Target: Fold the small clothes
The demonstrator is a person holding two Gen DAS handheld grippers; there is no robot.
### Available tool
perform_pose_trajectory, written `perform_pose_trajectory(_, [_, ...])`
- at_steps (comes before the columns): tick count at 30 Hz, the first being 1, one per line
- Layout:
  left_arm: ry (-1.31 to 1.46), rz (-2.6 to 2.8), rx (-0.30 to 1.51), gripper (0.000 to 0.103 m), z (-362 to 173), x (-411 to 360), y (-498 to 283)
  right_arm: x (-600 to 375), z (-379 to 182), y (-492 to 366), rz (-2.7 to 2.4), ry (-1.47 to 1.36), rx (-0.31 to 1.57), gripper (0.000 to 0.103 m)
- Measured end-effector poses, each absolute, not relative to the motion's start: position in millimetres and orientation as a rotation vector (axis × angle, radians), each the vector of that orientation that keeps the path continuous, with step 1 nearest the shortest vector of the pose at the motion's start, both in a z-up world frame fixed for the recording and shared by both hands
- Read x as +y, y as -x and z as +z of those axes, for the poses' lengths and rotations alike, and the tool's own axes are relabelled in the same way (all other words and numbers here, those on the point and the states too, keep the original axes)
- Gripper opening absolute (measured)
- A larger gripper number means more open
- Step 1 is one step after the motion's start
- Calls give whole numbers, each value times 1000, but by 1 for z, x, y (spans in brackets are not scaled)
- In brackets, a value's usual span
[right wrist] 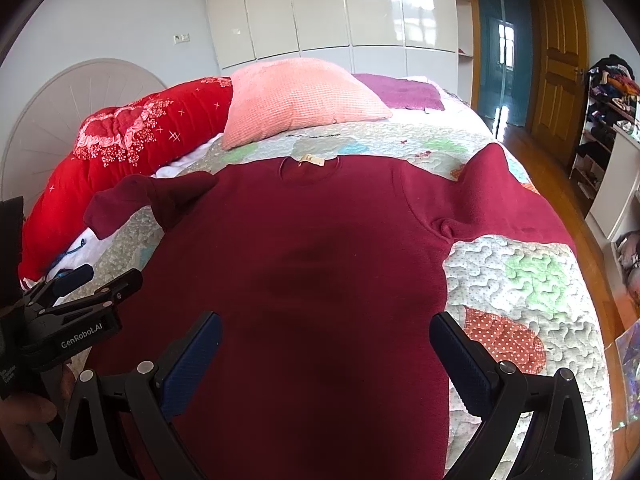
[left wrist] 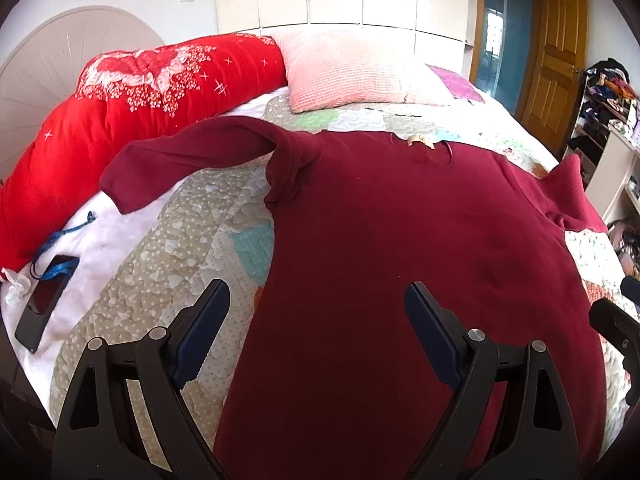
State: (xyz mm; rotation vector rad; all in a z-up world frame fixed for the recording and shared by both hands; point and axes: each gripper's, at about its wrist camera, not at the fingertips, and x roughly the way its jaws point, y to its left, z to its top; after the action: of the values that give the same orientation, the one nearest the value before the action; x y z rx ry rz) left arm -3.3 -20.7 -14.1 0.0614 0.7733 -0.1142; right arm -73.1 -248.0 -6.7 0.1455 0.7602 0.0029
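A dark red long-sleeved sweater [left wrist: 400,240] [right wrist: 320,260] lies flat on the quilted bed, collar and label toward the pillow. Its left sleeve [left wrist: 180,160] [right wrist: 140,200] lies bent, with a bunched fold at the shoulder. The right sleeve [right wrist: 500,200] stretches toward the bed's right edge. My left gripper [left wrist: 318,308] hovers open over the sweater's lower left side, one finger over the quilt, and it also shows in the right wrist view as the left gripper [right wrist: 108,276]. Over the lower body of the sweater my right gripper [right wrist: 326,336] stands open. Neither holds anything.
The patchwork quilt [right wrist: 520,280] covers the bed. A rolled red duvet [left wrist: 120,100] and a pink pillow [right wrist: 300,96] lie at the head. A black phone with a blue lanyard [left wrist: 44,304] rests at the left. To the right are wooden floor, a door and a cluttered shelf [right wrist: 608,100].
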Motion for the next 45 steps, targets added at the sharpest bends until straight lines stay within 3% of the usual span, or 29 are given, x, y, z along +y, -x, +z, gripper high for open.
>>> perform_pose_trajectory(45, [-80,-99,784,89,-21,-15,-15,-230,-18,47,42,-133,803,103])
